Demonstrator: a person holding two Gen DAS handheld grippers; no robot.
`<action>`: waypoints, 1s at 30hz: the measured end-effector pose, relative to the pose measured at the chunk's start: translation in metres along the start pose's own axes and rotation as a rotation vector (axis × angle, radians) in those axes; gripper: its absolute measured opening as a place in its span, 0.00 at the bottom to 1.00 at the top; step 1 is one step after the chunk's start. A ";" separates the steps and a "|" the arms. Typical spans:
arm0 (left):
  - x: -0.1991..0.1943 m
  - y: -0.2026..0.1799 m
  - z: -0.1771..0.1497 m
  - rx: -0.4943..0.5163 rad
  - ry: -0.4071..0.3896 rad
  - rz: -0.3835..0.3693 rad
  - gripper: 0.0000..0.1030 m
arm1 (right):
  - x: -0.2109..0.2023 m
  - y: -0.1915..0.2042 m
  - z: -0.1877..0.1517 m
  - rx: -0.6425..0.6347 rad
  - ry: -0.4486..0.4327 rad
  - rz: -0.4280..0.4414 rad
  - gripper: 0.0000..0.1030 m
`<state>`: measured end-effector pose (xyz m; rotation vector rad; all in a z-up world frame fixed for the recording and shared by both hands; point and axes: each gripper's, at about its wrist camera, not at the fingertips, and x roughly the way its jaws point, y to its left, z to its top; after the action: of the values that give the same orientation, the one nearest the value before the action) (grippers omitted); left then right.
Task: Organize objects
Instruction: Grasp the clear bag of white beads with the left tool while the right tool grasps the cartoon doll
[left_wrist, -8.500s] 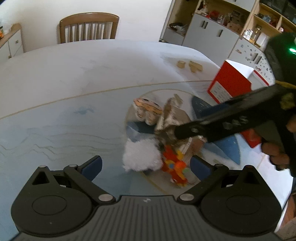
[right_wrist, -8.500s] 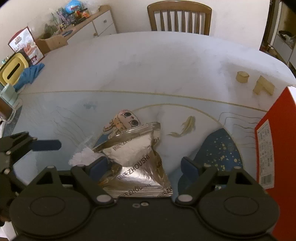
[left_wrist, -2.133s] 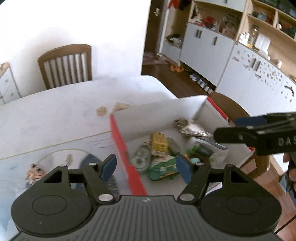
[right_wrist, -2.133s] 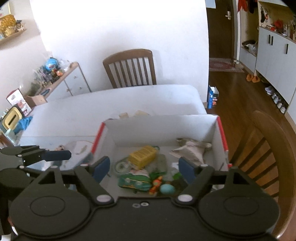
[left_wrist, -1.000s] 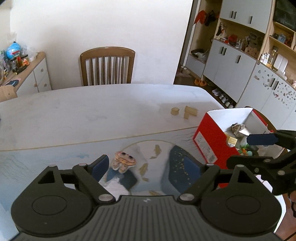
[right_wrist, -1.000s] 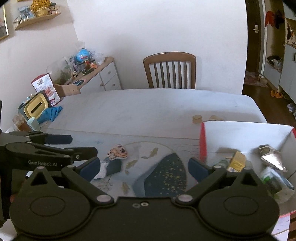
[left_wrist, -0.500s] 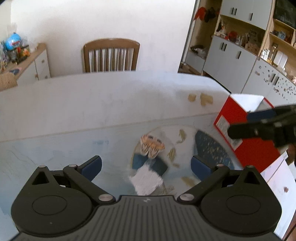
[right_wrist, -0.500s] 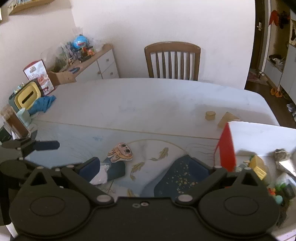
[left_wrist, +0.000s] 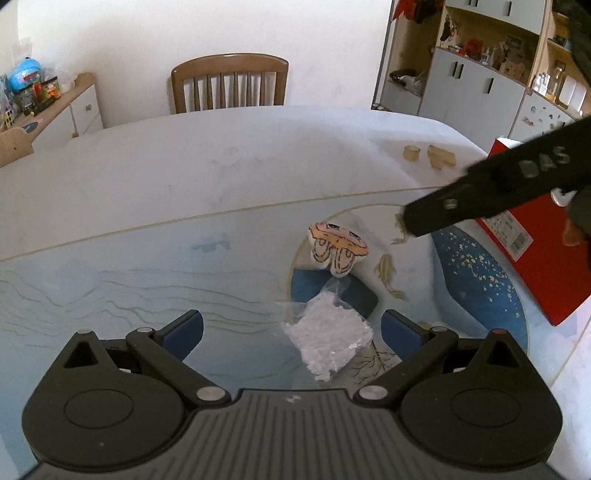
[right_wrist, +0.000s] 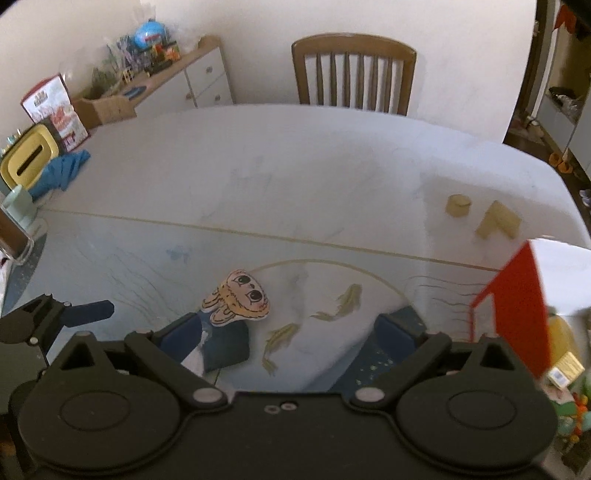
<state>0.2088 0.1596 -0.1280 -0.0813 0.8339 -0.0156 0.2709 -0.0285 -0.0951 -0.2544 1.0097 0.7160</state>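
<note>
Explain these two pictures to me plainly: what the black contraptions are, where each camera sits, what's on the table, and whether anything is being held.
No robot here: a person carries a two-finger gripper in each hand, with a camera looking along the fingers. One picture is from the left gripper, the other from the right gripper. Both are open and hold nothing. On the table lie a cartoon-face cutout, a clear bag of white stuff between the left gripper's fingers but not gripped, and small wooden blocks. A red box with sorted items inside stands at the right edge.
</note>
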 end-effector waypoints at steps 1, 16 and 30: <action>0.002 -0.001 -0.001 0.001 -0.003 -0.002 1.00 | 0.005 0.002 0.001 -0.002 0.009 0.006 0.95; 0.020 -0.011 -0.007 0.012 -0.005 0.012 0.99 | 0.056 0.033 0.017 -0.068 0.092 0.040 0.87; 0.019 -0.025 -0.015 0.053 -0.008 -0.001 0.66 | 0.073 0.033 0.015 -0.081 0.126 0.031 0.66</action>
<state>0.2107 0.1330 -0.1506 -0.0319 0.8254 -0.0377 0.2840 0.0350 -0.1448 -0.3582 1.1074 0.7777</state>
